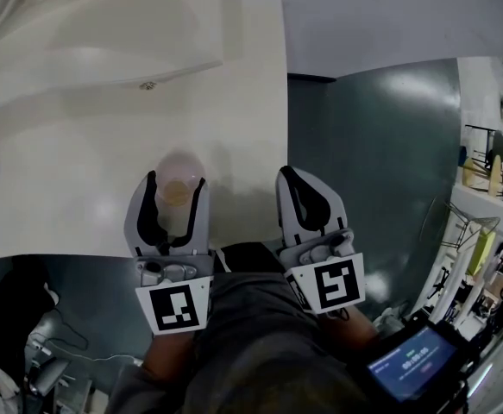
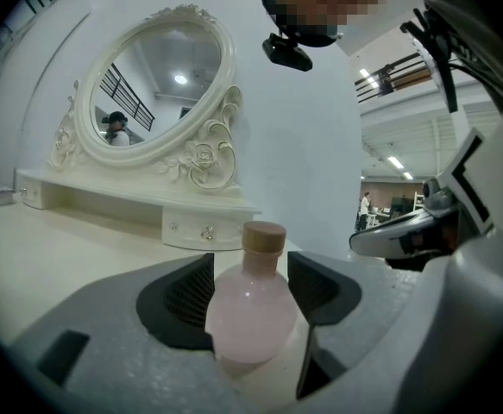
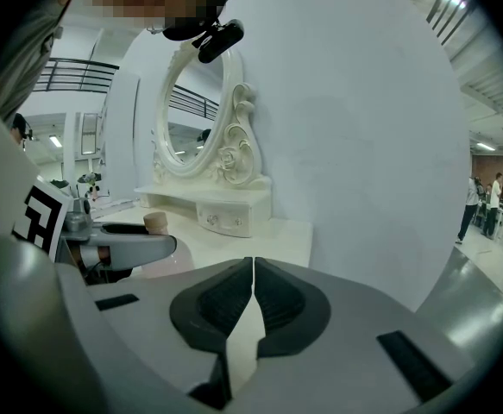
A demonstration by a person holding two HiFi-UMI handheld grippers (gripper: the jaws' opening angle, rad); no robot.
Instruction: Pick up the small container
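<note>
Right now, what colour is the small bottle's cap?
The cap is light tan, clearest in the left gripper view.

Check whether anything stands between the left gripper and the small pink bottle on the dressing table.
Nothing visible does. The pink bottle stands on the dressing table, directly between the open jaws of the left gripper. The right gripper, shut, sits off to the side.
</note>
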